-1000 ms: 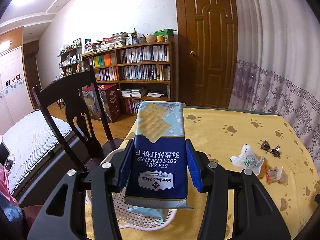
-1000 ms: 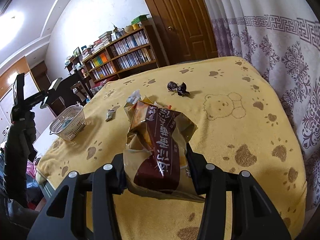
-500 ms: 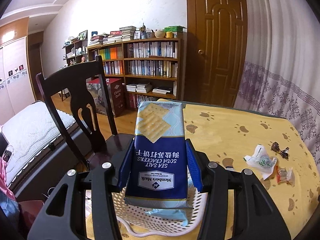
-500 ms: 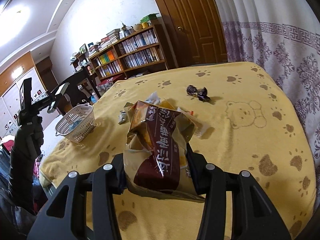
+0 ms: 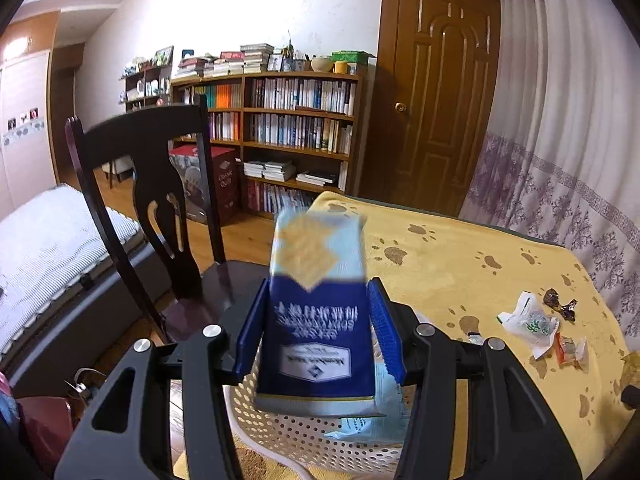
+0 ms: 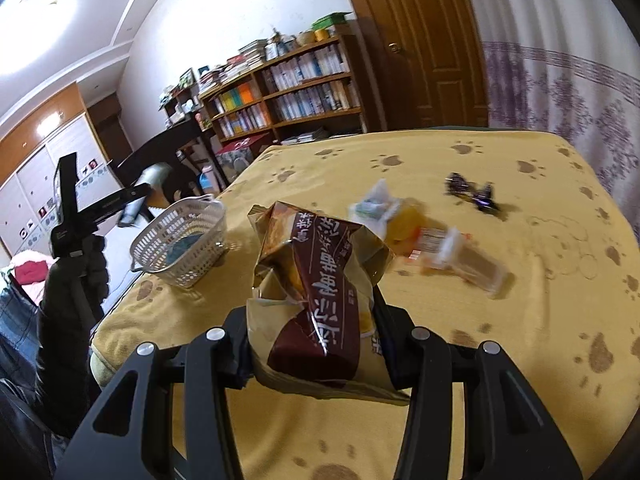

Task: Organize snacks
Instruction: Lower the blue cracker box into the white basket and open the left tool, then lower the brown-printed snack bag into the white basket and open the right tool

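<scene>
Your left gripper stands above the white perforated basket, and the blue cracker pack sits between its blue pads. The pack is blurred and there seems to be a little gap on either side, so you cannot tell whether the pads are pinching it or have let go. It is a long pack, dark blue at the near end with white lettering, pale blue with a cracker picture at the far end. A light-blue packet already lies in the basket.

Your right gripper is pinching a crumpled brown-and-gold snack bag, held above the yellow paw-print tablecloth.

The basket sits near the table's left edge, with a dark wooden chair just beyond that edge. To the right of the basket lie a white-green wrapper, a dark candy and a clear orange-tinted packet; the far half of the cloth is bare.
</scene>
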A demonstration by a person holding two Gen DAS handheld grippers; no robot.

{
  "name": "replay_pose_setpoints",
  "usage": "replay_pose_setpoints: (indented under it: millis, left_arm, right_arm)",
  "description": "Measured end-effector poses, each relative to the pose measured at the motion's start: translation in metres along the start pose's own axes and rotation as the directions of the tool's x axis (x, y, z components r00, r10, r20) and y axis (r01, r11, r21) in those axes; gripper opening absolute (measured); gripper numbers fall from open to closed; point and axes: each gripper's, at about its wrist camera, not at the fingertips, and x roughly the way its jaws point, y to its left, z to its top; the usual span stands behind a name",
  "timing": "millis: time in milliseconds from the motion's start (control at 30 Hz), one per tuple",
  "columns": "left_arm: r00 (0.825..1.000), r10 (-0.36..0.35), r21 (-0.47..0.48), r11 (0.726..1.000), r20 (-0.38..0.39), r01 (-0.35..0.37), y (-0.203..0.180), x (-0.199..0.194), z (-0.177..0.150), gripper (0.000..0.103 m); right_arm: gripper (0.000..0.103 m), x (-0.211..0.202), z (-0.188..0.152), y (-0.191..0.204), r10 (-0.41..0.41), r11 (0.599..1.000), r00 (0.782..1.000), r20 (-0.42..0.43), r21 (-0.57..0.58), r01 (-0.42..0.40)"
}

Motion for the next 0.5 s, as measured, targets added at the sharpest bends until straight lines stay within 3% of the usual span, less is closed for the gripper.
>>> replay_pose_setpoints:
  millis: [133, 233, 367, 500]
  left_arm:
    - [0.995, -0.103, 0.013, 0.995, -0.018, 0.103, -0.003, 0.003, -0.006, 0.091]
    - [0.986, -0.167, 0.051, 0.985, -0.010, 0.167, -0.006, -0.005, -0.007, 0.095]
    - [0.988, -0.146, 0.085, 0.986, 0.052, 0.142, -0.007, -0.022, -0.001, 0.096]
    - [0.985, -0.131, 0.060, 0.990, 0.111, 0.125, 0.003, -0.040, 0.005, 0.097]
  right_arm:
    - [0.047, 0.019, 0.010, 0.030, 0.013, 1.000, 1.000, -0.020, -0.028, -0.014]
    - [0.047, 0.029, 0.018, 0.055, 0.031, 0.997, 0.999, -0.016, -0.067, -0.032]
    - [0.047, 0.047, 0.034, 0.084, 0.073, 0.992, 0.997, -0.003, -0.103, -0.073]
    - [0.047, 0.077, 0.052, 0.110, 0.127, 0.985, 0.992, -0.023, -0.115, -0.129]
